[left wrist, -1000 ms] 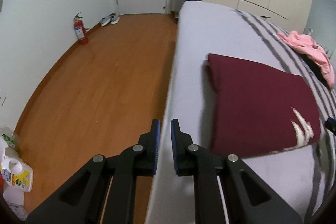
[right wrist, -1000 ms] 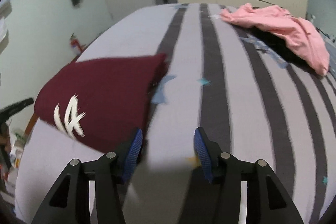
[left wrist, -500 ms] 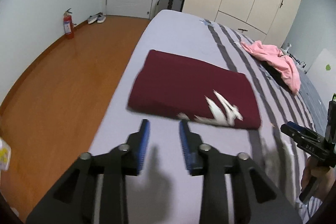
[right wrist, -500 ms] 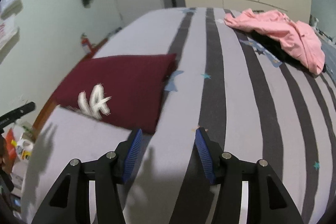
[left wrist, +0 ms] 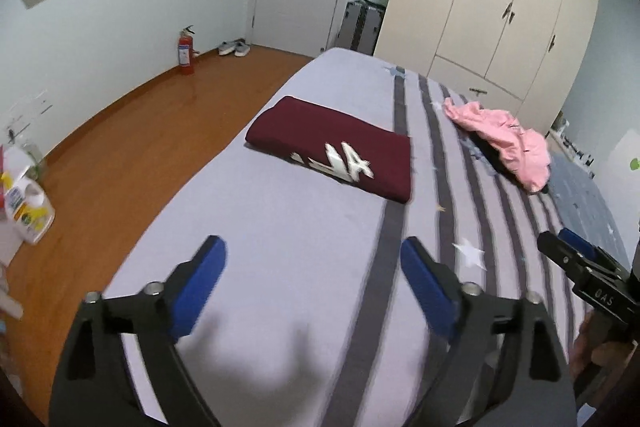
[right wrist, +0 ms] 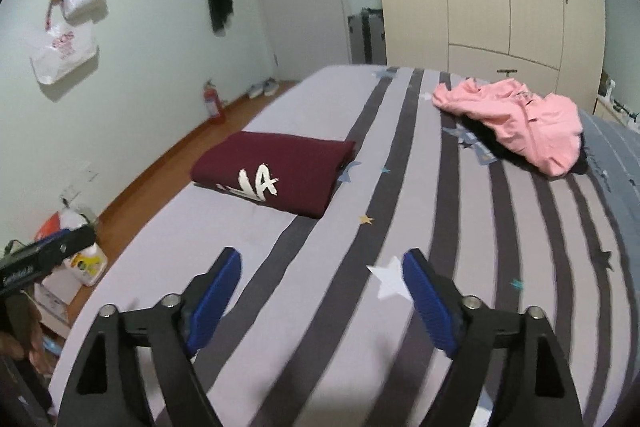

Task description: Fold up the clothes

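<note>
Left tool (left wrist: 312, 255) hangs over the bed (left wrist: 304, 227), jaws spread wide, just been opening, nothing between them. Right tool (right wrist: 320, 267) likewise: jaws wide apart, just been opening, only striped sheet below (nothing gripped). Maroon shirt (left wrist: 336, 147) lies folded flat on the bed, white lettering up, ahead of both tools and well apart from them; from the right tool it sits ahead and to the left (right wrist: 280, 175). Pink garment (left wrist: 500, 135) lies crumpled farther off, ahead-right of the left tool, on top of something dark; also ahead-right of the right tool (right wrist: 520, 119). Each tool shows at the edge of the other's view, the right one at the left tool's right side (left wrist: 576, 255). Extinguisher (left wrist: 186, 49) stands by the far wall, shoes (left wrist: 234, 47) near the door. Detergent bottle (left wrist: 26, 207) on the floor left of the left tool.
</note>
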Demonstrator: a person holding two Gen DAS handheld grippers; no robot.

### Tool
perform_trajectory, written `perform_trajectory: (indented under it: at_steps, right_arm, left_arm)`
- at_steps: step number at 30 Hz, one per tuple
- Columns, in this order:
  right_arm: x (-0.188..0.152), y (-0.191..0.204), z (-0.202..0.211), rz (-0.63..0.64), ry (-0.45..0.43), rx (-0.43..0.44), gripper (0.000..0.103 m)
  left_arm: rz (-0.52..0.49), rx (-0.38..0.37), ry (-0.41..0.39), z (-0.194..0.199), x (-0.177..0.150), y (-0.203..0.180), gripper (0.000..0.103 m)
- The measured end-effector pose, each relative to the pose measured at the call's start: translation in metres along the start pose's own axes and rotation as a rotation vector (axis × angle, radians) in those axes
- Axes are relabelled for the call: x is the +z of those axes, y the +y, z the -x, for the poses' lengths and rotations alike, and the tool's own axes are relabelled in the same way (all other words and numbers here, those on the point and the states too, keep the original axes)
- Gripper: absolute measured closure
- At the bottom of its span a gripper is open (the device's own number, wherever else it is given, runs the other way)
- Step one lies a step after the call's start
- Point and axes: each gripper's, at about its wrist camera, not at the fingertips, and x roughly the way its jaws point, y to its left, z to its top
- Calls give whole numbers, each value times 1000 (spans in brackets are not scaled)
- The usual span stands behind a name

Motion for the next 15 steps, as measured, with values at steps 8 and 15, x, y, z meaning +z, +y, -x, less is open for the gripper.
perform_trajectory:
  at_steps: [8, 15]
  right_arm:
    - [-24, -21, 95, 106, -47, 40, 1]
    - [-65, -36, 133, 121, -61, 47, 1]
  left_arm:
    - [45, 95, -57, 90, -56, -50, 1]
    - [-16, 104, -138, 127, -98, -80, 1]
